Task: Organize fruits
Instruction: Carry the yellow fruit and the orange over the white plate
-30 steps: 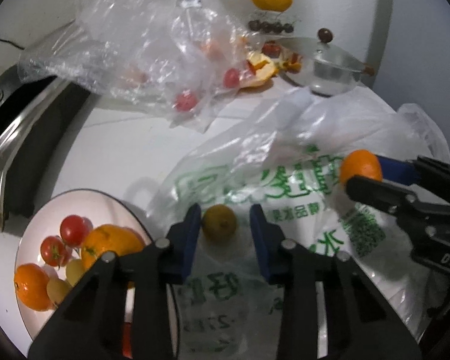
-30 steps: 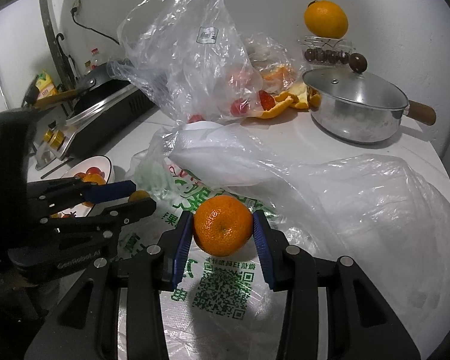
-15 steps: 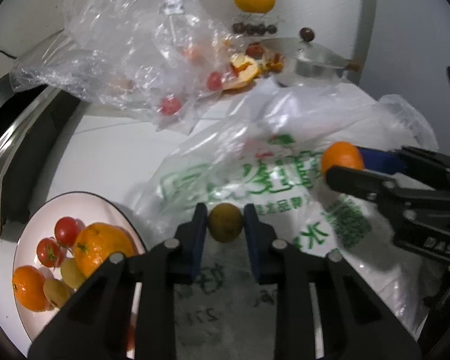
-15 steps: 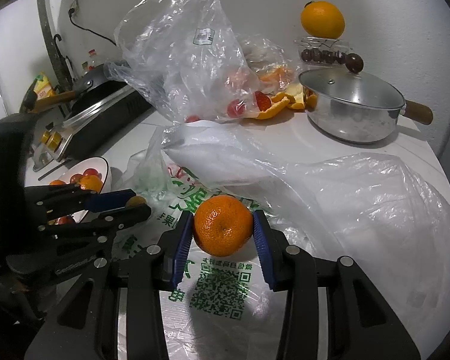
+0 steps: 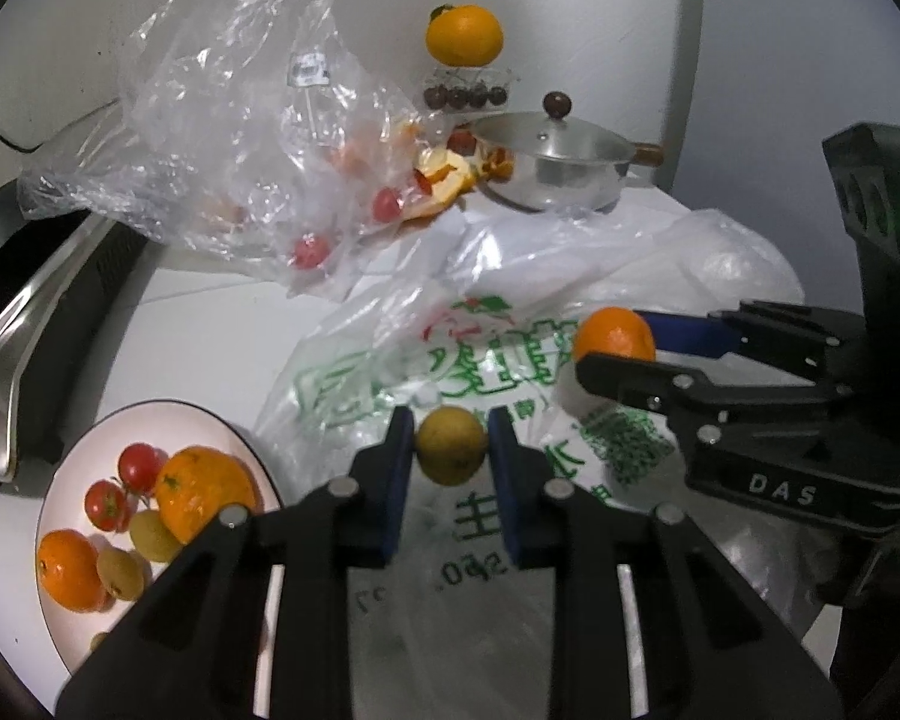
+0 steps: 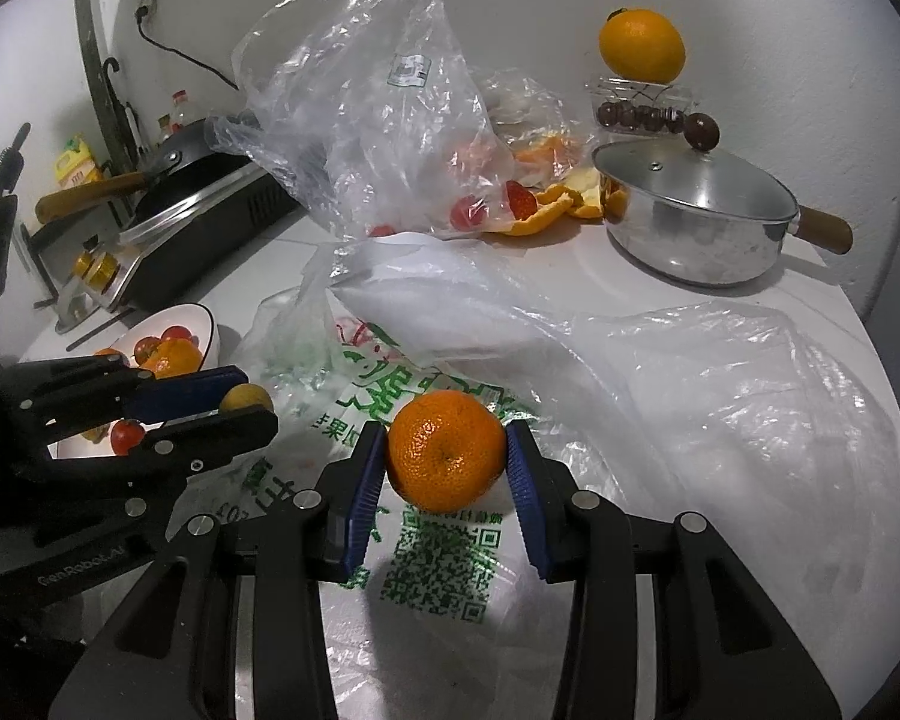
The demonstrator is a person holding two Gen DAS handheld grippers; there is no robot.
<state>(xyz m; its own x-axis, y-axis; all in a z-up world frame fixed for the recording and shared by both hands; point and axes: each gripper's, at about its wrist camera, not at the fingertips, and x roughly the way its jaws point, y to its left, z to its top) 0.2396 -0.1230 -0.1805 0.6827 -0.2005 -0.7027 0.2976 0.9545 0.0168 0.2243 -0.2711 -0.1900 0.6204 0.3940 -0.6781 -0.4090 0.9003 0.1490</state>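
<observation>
Left gripper (image 5: 451, 445) clamped on small yellow-green fruit (image 5: 451, 445), right of plate (image 5: 78, 444), presumably for transfer there. Right gripper (image 6: 447, 461) closed around mandarin (image 6: 447, 461), farther right of plate, probably next

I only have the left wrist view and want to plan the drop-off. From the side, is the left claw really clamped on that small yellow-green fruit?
Observer: Yes. The right wrist view shows the left claw from the side, its blue pads closed on the small round yellow-green fruit, clear of the printed plastic bag.
Operator: I see only a slice of the tangerine in the right claw. Is it centred?
Observer: Yes, the round orange tangerine sits squarely between both pads of the right claw.
Operator: What lies beyond the stove on my left?
Observer: A dark frying pan with a wooden handle rests on the stove, with bottles behind it.
</observation>
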